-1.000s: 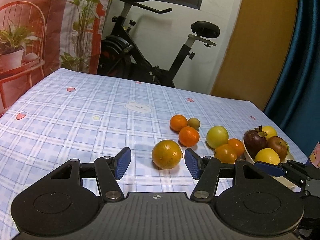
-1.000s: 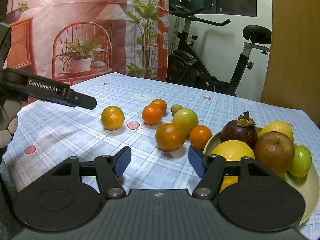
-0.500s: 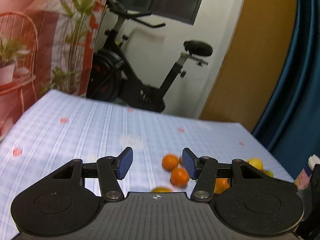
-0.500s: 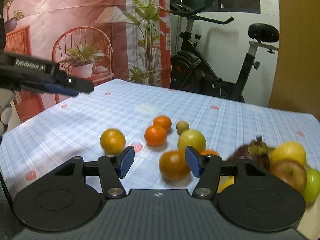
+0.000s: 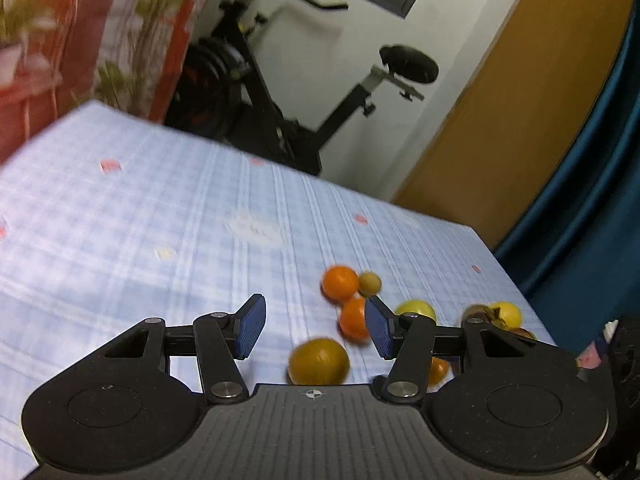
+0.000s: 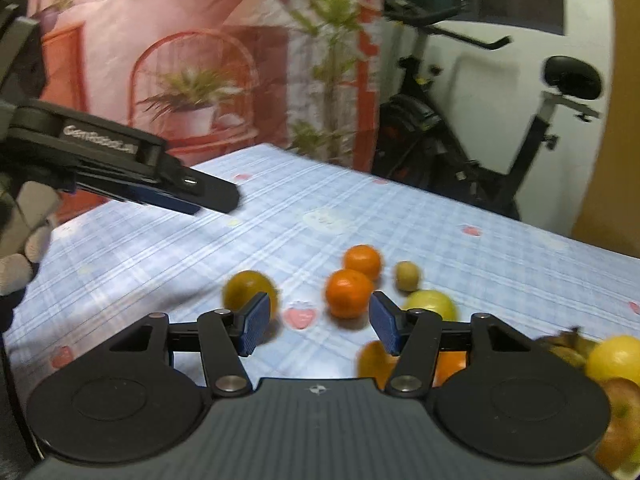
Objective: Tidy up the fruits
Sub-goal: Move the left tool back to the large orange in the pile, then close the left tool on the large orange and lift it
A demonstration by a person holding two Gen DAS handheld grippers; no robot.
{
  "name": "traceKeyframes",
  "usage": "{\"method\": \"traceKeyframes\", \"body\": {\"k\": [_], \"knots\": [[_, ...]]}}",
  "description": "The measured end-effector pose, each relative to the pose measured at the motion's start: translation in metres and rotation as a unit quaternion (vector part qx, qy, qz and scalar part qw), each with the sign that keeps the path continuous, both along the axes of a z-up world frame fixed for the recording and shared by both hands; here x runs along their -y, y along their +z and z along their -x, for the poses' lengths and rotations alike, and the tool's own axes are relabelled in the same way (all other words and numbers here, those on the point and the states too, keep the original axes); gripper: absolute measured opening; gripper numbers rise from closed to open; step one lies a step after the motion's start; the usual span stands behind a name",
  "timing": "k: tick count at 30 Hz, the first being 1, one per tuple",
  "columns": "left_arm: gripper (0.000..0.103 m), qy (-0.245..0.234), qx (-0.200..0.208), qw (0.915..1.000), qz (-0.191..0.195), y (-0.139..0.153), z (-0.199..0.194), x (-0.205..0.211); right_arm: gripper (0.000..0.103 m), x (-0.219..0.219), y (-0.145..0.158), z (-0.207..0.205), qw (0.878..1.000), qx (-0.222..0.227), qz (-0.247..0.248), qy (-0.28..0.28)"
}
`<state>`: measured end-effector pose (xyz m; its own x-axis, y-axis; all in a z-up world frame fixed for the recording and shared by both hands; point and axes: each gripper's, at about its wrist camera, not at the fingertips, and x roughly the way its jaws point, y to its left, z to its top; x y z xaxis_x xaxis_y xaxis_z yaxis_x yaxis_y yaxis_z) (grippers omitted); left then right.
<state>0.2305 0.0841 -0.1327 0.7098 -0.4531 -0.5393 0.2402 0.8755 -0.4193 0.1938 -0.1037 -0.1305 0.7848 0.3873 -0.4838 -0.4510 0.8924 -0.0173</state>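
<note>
Both tongs gape with nothing between their pads. Left gripper (image 5: 312, 330) hangs above the table (image 5: 160, 232), the big orange (image 5: 319, 362) lying low between its fingers, nearer the right pad. Right gripper (image 6: 316, 326) frames a mandarin (image 6: 349, 293) beyond it; the big orange sits behind its left pad.

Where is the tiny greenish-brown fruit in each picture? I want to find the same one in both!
Left wrist view: the small greenish-brown fruit sits right of centre, touching the right side of the far orange.
Right wrist view: the same fruit is right of centre, just right of that orange, with a small gap.
Shared landmark: the exercise bike behind the table.
</note>
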Motion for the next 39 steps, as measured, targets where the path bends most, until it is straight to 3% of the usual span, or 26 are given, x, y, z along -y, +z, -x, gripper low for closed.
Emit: {"method": "traceKeyframes", "body": {"k": [8,18,21,23,27,39], "knots": [[0.057,-0.025,-0.038,0.9985,0.032,-0.028,-0.006,0.004,0.058,-0.045,-0.013,-0.016,0.996,-0.035,0.051,0.063],[0.052,-0.016,-0.052,0.9973,0.048,-0.043,-0.007,0.007,0.058,-0.054,-0.023,-0.037,0.994,-0.073,0.058,0.060],[0.042,-0.012,-0.053,0.9976,0.042,-0.045,-0.008,0.008,0.058,-0.057,-0.024,-0.040,0.993,-0.076,0.061,0.061],[0.042,-0.011,-0.053,0.9976,0.042,-0.045,-0.007,0.008,0.058,-0.058,-0.023,-0.043,0.993,-0.076,0.062,0.062],[0.042,-0.012,-0.051,0.9978,0.040,-0.044,-0.005,0.007,0.048,-0.060,-0.023,-0.043,0.993,-0.075,0.062,0.063],[0.042,-0.029,-0.012,0.9994,0.015,-0.025,0.012,0.026,0.045,-0.037,-0.014,-0.026,0.996,-0.075,-0.007,0.036]]}}
